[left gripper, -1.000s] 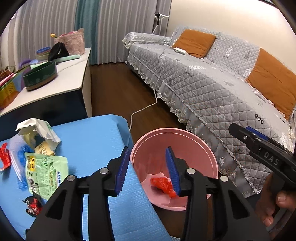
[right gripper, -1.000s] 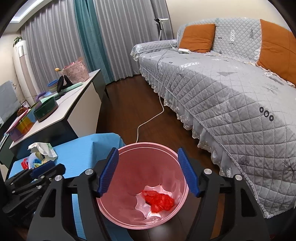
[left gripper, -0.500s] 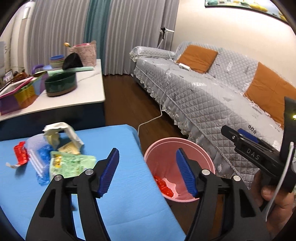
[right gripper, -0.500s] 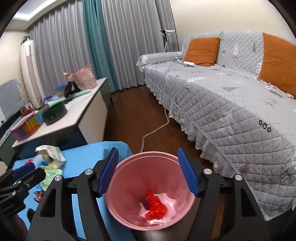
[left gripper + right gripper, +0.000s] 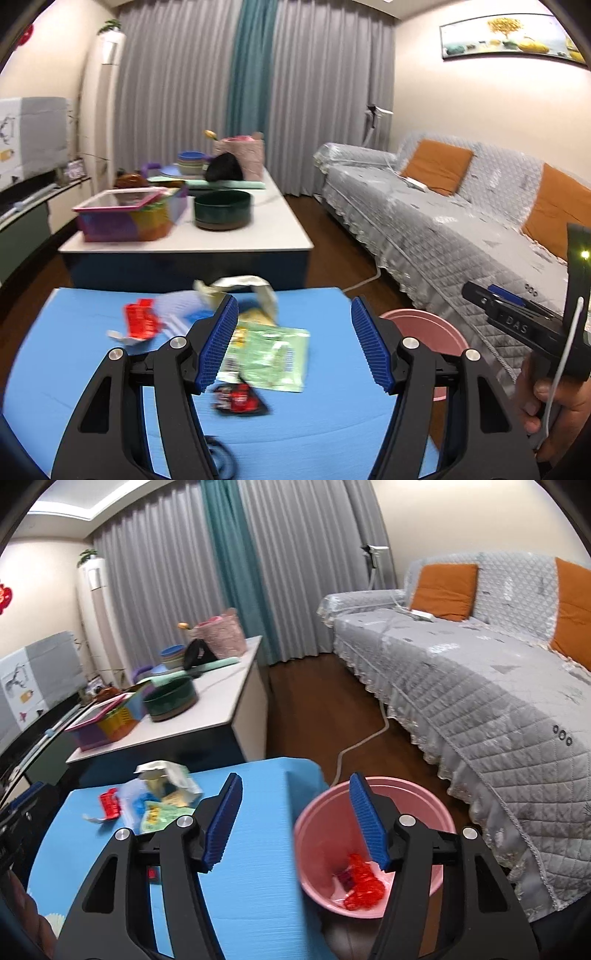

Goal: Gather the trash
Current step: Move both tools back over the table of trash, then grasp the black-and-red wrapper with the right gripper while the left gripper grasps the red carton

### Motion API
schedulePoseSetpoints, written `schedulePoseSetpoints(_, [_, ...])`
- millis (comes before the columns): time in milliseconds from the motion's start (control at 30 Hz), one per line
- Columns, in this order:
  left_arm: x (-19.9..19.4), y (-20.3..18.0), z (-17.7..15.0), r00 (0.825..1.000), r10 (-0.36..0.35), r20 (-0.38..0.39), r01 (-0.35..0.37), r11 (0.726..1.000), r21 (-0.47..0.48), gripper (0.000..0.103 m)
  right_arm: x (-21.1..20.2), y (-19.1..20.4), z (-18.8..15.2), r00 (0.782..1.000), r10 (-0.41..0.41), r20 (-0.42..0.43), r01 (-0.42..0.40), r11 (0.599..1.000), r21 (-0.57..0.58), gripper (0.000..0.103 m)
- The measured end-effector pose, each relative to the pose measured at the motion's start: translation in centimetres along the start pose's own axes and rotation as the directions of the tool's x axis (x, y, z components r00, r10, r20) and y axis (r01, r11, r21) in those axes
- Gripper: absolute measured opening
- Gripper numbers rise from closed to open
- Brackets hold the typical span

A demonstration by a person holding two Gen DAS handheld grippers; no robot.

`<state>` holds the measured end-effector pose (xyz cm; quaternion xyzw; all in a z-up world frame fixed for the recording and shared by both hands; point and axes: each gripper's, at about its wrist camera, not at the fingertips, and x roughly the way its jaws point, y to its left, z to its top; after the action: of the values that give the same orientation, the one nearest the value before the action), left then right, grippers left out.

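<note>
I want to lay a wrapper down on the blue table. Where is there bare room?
The blue table is bare along its right side, between the green packet and the pink bin. Its far left is crowded: red wrapper, crumpled paper, black-red packet.

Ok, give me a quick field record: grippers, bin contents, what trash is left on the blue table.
left gripper: open, empty, over the trash pile
right gripper: open, empty, between table and bin
bin: pink, on the floor by the blue table; holds red wrapper
left on table: green packet, red packet, white crumpled wrapper, black-red wrapper, clear bag
</note>
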<state>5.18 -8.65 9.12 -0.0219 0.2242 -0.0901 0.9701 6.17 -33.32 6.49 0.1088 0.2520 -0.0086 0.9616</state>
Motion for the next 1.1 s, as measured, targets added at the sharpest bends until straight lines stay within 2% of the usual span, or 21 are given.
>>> schedulePoseSetpoints(133, [-0.8,3.6,0.6,0.999,0.029,-0.019,-0.029,0.999,-0.028,0.056,0.2,2.5,-0.3,0.999,0.053,-0.011,-0.054,0.998,-0.015,0.058])
schedulePoseSetpoints(300, [-1.0,7.4,0.8,0.997,0.064,-0.045,-0.066,0.997,-0.03,0.053,0.8,5.4,-0.9,0.991,0.129,-0.039,-0.131,0.99,-0.042,0.047])
schedulePoseSetpoints(400, [-0.9,9.8,1.0,0.994,0.099,-0.052,-0.099,0.995,-0.01,0.053,1.6,7.4,-1.4,0.98,0.186,-0.067,-0.19,0.98,-0.063,0.044])
schedulePoseSetpoints(600, [-0.6,13.7,1.4,0.988,0.141,-0.061,-0.141,0.99,0.003,0.053,3.5,11.0,-2.8,0.952,0.276,-0.13,-0.287,0.955,-0.072,0.043])
schedulePoseSetpoints(733, [0.1,16.3,0.8,0.983,0.168,-0.071,-0.172,0.984,-0.051,0.053,5.1,13.3,-4.2,0.937,0.302,-0.176,-0.321,0.943,-0.092,0.043])
schedulePoseSetpoints(933, [2.9,20.3,-2.0,0.969,0.201,-0.147,-0.224,0.961,-0.165,0.053,7.8,15.4,-6.7,0.92,0.307,-0.245,-0.341,0.933,-0.112,0.044])
schedulePoseSetpoints(1067, [4.7,21.8,-3.1,0.958,0.223,-0.182,-0.256,0.949,-0.184,0.053,9.8,16.5,-8.1,0.908,0.305,-0.288,-0.349,0.93,-0.115,0.045])
schedulePoseSetpoints(1100, [5.1,22.2,-3.3,0.956,0.224,-0.19,-0.26,0.946,-0.192,0.053,10.2,16.8,-8.4,0.904,0.307,-0.299,-0.353,0.928,-0.114,0.048])
